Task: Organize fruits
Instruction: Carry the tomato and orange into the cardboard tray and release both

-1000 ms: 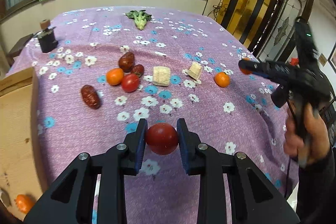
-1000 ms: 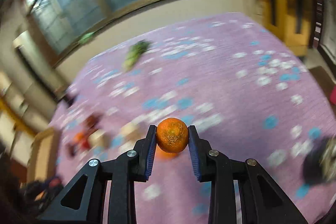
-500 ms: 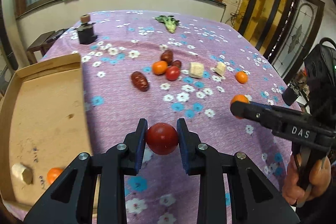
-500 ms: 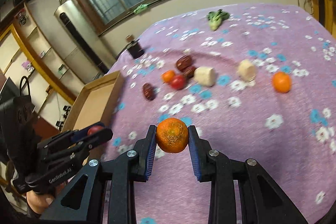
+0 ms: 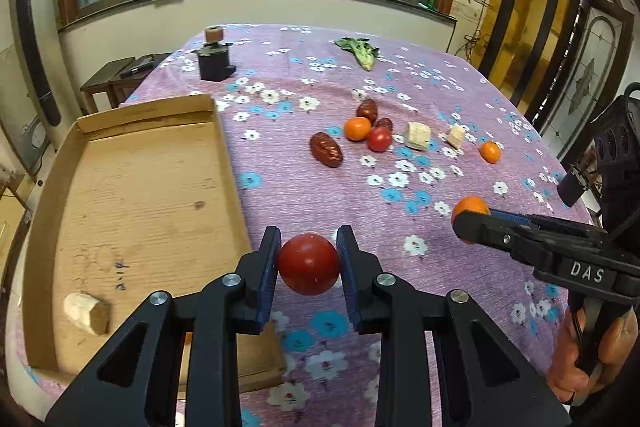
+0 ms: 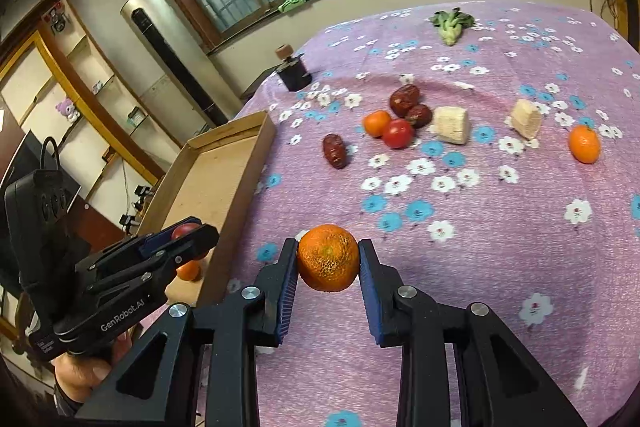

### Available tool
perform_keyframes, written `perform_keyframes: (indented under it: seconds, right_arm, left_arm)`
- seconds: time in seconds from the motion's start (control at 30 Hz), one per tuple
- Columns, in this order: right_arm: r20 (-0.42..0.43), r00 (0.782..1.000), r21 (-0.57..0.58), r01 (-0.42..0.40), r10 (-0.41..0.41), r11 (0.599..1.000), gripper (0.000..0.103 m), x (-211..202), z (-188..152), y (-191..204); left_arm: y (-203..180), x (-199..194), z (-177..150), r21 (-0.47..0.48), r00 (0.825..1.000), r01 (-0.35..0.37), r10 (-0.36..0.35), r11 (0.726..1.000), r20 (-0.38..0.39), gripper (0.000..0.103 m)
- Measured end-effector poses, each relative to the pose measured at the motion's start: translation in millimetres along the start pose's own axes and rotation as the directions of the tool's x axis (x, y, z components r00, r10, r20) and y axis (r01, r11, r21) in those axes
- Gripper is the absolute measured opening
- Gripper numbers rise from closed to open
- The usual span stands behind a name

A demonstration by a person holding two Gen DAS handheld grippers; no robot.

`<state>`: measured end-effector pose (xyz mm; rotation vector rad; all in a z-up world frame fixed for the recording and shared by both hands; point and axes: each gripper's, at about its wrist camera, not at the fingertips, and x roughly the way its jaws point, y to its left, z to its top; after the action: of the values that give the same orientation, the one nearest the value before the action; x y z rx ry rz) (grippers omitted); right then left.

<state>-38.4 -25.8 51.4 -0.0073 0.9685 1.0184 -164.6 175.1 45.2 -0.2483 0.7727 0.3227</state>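
Observation:
My left gripper (image 5: 308, 263) is shut on a red tomato (image 5: 309, 264), held above the purple cloth just right of the cardboard tray's (image 5: 228, 163) right wall. My right gripper (image 6: 328, 259) is shut on an orange tangerine (image 6: 328, 258); the left wrist view shows that tangerine (image 5: 470, 207) at the right, over the cloth. In the tray lie a pale chunk (image 5: 86, 313) and an orange fruit (image 6: 188, 271). Out on the cloth sit a date (image 5: 326, 155), a tangerine (image 5: 357, 129), a tomato (image 5: 379, 139), two more dates (image 5: 368, 110), two pale chunks (image 5: 418, 135) and a lone tangerine (image 5: 490, 151).
A black holder with a cork (image 5: 214, 61) stands at the far left of the table. A green leafy vegetable (image 5: 360, 53) lies at the far end. A low dark side table (image 5: 116, 79) is beyond the table's left edge. A hand (image 5: 592, 343) grips the right tool.
Both grippers have swung left toward the tray, each keeping its fruit. The tray has come far more into the left wrist view, and the right wrist view has steadied from blur.

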Motion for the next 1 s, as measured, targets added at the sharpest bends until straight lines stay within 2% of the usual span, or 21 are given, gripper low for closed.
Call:
perform_keyframes:
  seconds: [0.67, 1.0]
  right_arm:
    - [-0.068, 0.996, -0.131, -0.066, 0.058, 0.989, 0.03, 37, -2, 77]
    - [-0.091, 0.993, -0.166, -0.084, 0.069, 0.983, 0.03, 50, -2, 98]
  left_arm:
    - [62, -16, -10, -0.102, 0.998, -0.061, 0.064, 0.993, 0.028, 0.026]
    - [89, -19, -15, -0.147, 0.995, -0.09, 0.094, 0.985, 0.025, 0.026]
